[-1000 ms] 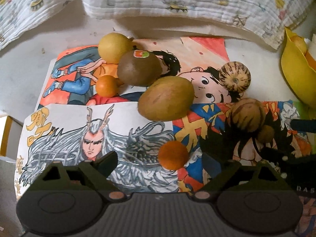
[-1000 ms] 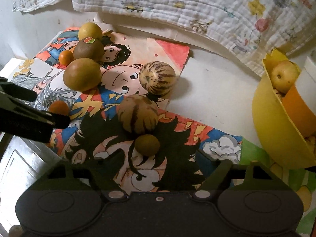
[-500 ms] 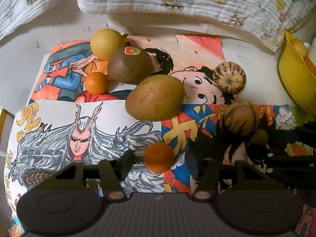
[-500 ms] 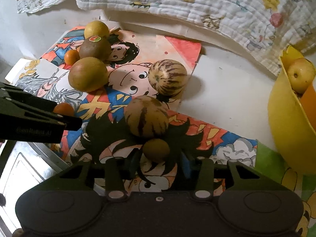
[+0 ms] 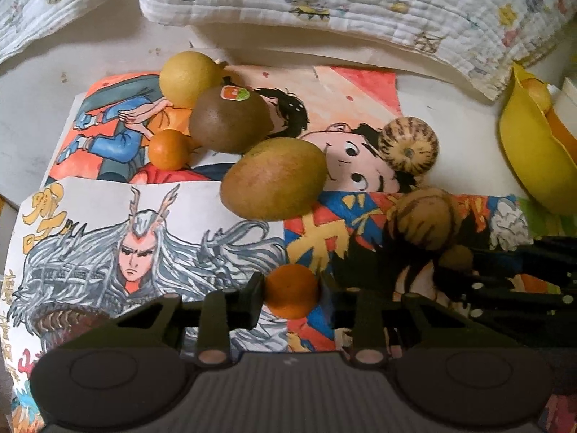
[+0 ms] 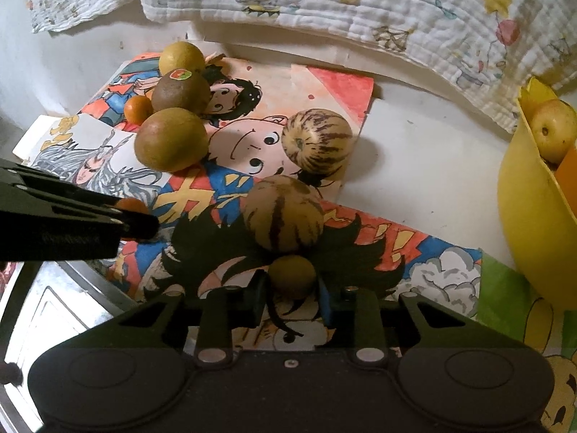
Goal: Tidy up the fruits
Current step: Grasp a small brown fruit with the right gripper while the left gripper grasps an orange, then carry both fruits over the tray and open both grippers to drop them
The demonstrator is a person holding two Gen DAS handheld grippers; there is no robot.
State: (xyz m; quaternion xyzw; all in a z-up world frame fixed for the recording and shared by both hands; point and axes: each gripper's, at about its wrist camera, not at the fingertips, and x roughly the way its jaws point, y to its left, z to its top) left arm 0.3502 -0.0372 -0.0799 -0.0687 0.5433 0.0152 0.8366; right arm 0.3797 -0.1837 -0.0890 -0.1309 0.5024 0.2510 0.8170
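Note:
In the left wrist view my left gripper [image 5: 292, 297] is closing, and its pads touch both sides of a small orange fruit [image 5: 292, 290] lying on the comic drawings. In the right wrist view my right gripper [image 6: 293, 288] is shut on a small olive-brown fruit [image 6: 292, 274], just in front of a striped melon-like fruit [image 6: 285, 213]. A second striped fruit [image 6: 317, 144] lies behind it. Farther left sit a large brown-green fruit [image 6: 171, 140], a kiwi with a sticker [image 6: 180, 92], another small orange fruit [image 6: 137, 109] and a yellow round fruit [image 6: 182, 58].
A yellow bowl [image 6: 530, 216] at the right edge holds a pale yellow fruit [image 6: 553, 130]. Quilted printed cloth [image 6: 324, 7] runs along the back. Coloured drawings [image 5: 144, 223] cover the tabletop, and a metal surface [image 6: 50, 310] lies beyond the table's near-left edge.
Both grippers went from wide open to closed around their fruits: the left around the small orange one, the right around the small olive-brown one. Neither hand shifted noticeably.

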